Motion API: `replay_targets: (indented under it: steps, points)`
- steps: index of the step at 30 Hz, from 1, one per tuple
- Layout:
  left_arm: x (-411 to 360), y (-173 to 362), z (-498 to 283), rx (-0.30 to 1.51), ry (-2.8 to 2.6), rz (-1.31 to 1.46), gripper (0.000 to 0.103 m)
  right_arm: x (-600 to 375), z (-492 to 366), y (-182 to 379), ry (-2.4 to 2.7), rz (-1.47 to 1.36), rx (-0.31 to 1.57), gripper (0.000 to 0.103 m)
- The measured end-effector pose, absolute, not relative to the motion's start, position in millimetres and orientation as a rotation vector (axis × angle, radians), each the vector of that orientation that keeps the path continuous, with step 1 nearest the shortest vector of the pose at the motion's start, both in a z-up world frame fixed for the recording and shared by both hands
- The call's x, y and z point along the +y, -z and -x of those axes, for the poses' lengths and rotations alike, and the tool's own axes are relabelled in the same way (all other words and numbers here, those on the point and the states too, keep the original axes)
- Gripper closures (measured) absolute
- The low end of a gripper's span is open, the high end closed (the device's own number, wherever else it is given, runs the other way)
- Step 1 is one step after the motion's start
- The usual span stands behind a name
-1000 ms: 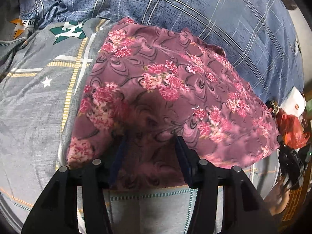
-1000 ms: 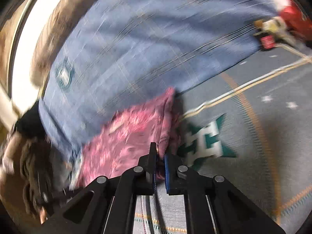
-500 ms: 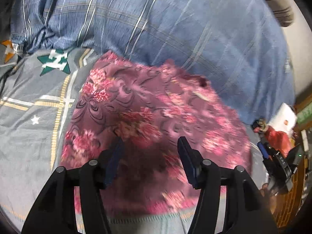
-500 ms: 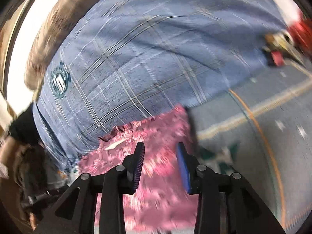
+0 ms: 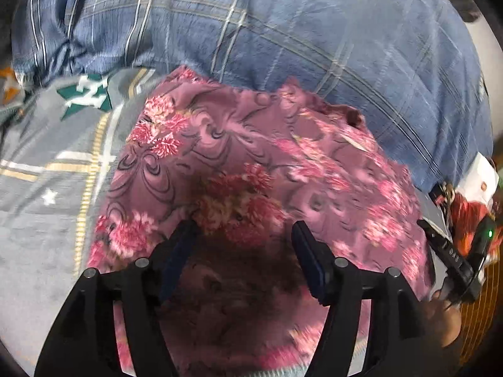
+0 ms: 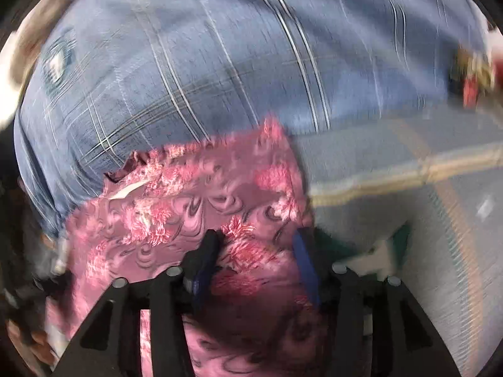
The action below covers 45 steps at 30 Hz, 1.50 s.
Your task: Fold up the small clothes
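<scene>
A pink floral garment (image 5: 251, 163) lies flat on the grey bedsheet (image 5: 47, 220), its far edge against the blue plaid duvet (image 5: 283, 31). My left gripper (image 5: 243, 235) hovers over the garment's near middle, its jaws opening, with nothing pinched between them. In the right wrist view the same pink floral garment (image 6: 188, 194) fills the lower left. My right gripper (image 6: 256, 242) hangs above its right edge, jaws opening, and the cloth lies loose below the fingers.
The bulky blue plaid duvet (image 6: 220, 47) rises behind the garment. A green star print (image 5: 85, 97) marks the sheet at left. Red and white items and a black device (image 5: 465, 245) crowd the far right, with a hand just below them.
My right gripper was shut at the garment's corner, then opened and slid left over the cloth. The left gripper widened and moved forward over the garment, which now lies flat.
</scene>
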<state>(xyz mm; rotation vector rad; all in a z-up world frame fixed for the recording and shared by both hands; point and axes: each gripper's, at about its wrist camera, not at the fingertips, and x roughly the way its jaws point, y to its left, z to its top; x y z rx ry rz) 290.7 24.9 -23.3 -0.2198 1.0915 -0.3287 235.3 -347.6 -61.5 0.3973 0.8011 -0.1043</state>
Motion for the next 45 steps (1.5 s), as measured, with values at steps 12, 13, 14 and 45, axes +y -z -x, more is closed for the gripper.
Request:
replay_targets:
  steps: [12, 13, 14, 45]
  points:
    - [61, 30, -251, 1.142, 0.332, 0.238, 0.042, -319, -191, 45, 0.147, -0.355, 0.775, 0.043]
    - [68, 35, -247, 1.168, 0.338, 0.270, 0.042, -308, -187, 46, 0.145, -0.325, 0.770, 0.041]
    - [74, 40, -244, 1.173, 0.351, 0.303, 0.043, -298, -184, 53, 0.139, -0.293, 0.793, 0.038]
    - [217, 28, -261, 1.176, 0.322, 0.676, 0.043, 66, -249, 90, -0.264, 0.442, 0.704, 0.092]
